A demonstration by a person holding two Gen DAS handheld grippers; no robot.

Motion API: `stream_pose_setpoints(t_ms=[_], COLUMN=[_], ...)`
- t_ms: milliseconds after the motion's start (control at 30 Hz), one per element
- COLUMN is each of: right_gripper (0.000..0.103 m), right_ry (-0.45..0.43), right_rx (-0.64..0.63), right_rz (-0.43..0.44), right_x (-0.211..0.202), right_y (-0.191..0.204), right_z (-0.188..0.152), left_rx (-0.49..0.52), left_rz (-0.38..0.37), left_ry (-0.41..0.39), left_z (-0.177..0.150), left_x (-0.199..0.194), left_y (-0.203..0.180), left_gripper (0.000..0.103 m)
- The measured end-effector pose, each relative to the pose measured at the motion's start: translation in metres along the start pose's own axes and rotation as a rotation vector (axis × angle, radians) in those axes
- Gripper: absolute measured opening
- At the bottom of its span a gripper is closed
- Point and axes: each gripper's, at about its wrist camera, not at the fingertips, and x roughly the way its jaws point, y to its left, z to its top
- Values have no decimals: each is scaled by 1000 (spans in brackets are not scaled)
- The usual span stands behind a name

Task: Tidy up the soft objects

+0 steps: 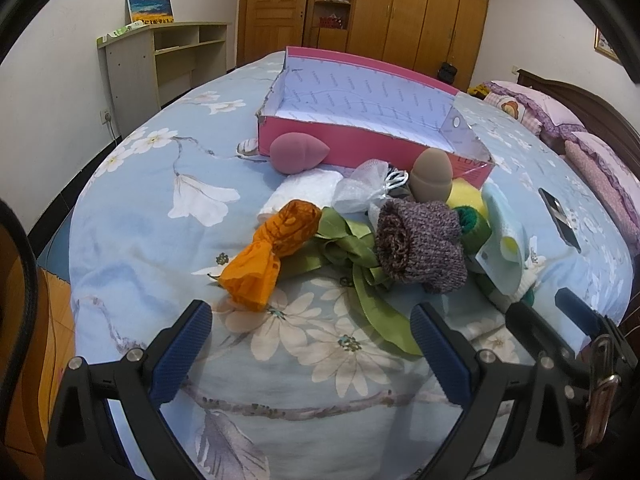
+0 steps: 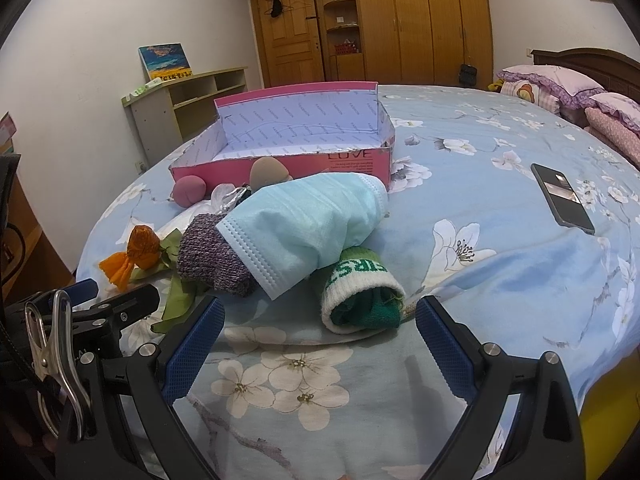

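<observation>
A pile of soft things lies on the bed in front of an empty pink box (image 1: 360, 148) (image 2: 280, 168). It holds an orange cloth (image 1: 272, 252) (image 2: 136, 252), a green ribbon (image 1: 360, 272), a rolled purple knit sock (image 1: 416, 244) (image 2: 212, 256), a pink sponge (image 1: 298, 153) (image 2: 189, 191), a tan sponge (image 1: 432, 174) (image 2: 266, 172), a white mesh pouch (image 1: 364, 188), a blue face mask (image 2: 312, 224) (image 1: 502, 240) and a green-and-white sock (image 2: 360, 300). My left gripper (image 1: 312, 344) is open and empty, just short of the orange cloth. My right gripper (image 2: 320, 344) is open and empty, just short of the green-and-white sock.
A black phone (image 2: 562, 198) (image 1: 560, 220) lies on the floral bedspread (image 2: 480, 160) to the right. Pink pillows (image 2: 560, 84) lie at the headboard. A shelf unit (image 1: 168, 60) and wooden wardrobes (image 2: 420, 20) stand beyond the bed.
</observation>
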Motion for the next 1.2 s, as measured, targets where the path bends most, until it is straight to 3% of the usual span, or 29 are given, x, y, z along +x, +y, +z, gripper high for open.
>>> stream_pose_setpoints(t_ms=[1200], right_gripper=[99], right_ry=[-11], right_rx=[-13], right_rz=[2], right_x=[-4], right_y=[7], right_z=[1], left_rx=[-19], left_rz=[-13], left_ry=[3], left_z=[-1], left_x=[-2], left_y=[5], left_gripper=[101])
